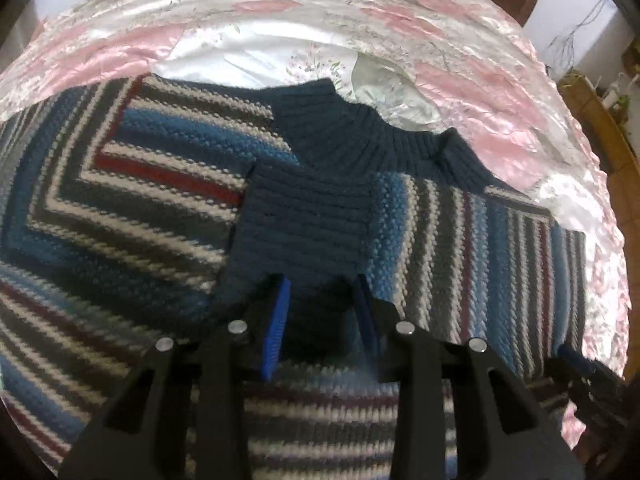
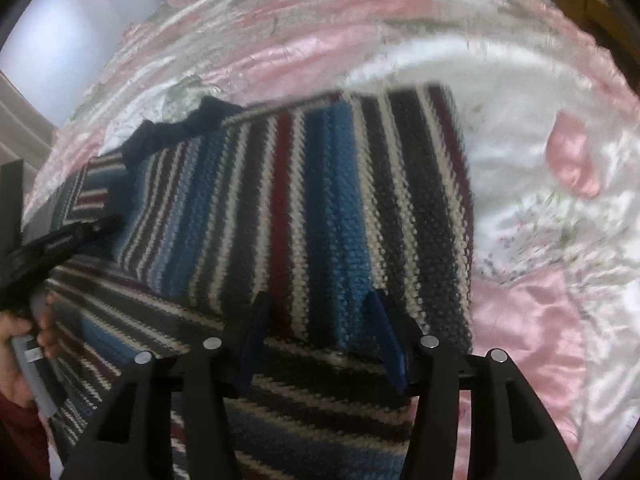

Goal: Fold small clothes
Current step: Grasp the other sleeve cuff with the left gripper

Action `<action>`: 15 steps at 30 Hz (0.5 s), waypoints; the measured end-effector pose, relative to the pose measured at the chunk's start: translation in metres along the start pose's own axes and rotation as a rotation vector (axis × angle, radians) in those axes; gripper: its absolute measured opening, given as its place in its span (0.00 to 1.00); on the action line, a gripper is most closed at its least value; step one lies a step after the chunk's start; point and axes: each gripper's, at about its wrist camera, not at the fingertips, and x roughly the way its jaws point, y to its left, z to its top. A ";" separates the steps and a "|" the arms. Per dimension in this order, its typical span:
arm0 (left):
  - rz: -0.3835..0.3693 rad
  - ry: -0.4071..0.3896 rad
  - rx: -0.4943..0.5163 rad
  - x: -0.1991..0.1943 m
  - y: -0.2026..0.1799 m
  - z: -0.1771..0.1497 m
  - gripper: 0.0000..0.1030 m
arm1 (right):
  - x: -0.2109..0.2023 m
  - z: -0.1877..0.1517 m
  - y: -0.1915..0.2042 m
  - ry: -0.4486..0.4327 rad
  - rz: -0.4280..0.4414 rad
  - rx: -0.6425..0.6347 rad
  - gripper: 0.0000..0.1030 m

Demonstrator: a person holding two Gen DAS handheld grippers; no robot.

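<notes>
Sweater, knitted in blue, white, grey and dark red stripes with a navy ribbed collar, lay spread on a pink and white satin bedspread; one sleeve was folded across its body, its navy cuff reaching toward the left gripper; that gripper's blue-padded jaws stood apart around the cuff's edge, not pressed together; the right gripper likewise had its jaws spread, straddling a folded striped panel; a hand at the right view's left edge held the other tool's handle.
</notes>
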 end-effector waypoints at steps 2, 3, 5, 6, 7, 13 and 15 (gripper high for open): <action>0.009 -0.051 0.017 -0.026 0.014 0.000 0.68 | -0.016 0.003 0.015 -0.039 0.021 -0.026 0.67; 0.029 -0.080 0.024 -0.039 0.024 0.000 0.79 | -0.021 0.005 0.023 -0.046 0.029 -0.034 0.68; 0.077 -0.115 0.013 -0.063 0.058 0.002 0.80 | -0.026 0.011 0.042 -0.046 0.055 -0.056 0.68; 0.088 -0.116 -0.010 -0.072 0.080 0.004 0.80 | -0.026 0.013 0.050 -0.044 0.065 -0.069 0.69; 0.102 -0.109 -0.060 -0.082 0.113 0.006 0.80 | -0.024 0.016 0.060 -0.035 0.071 -0.088 0.69; 0.286 -0.108 -0.288 -0.122 0.268 0.017 0.78 | -0.001 0.021 0.098 0.009 0.061 -0.138 0.70; 0.313 -0.121 -0.380 -0.135 0.315 0.022 0.78 | 0.006 0.022 0.105 0.016 0.048 -0.150 0.70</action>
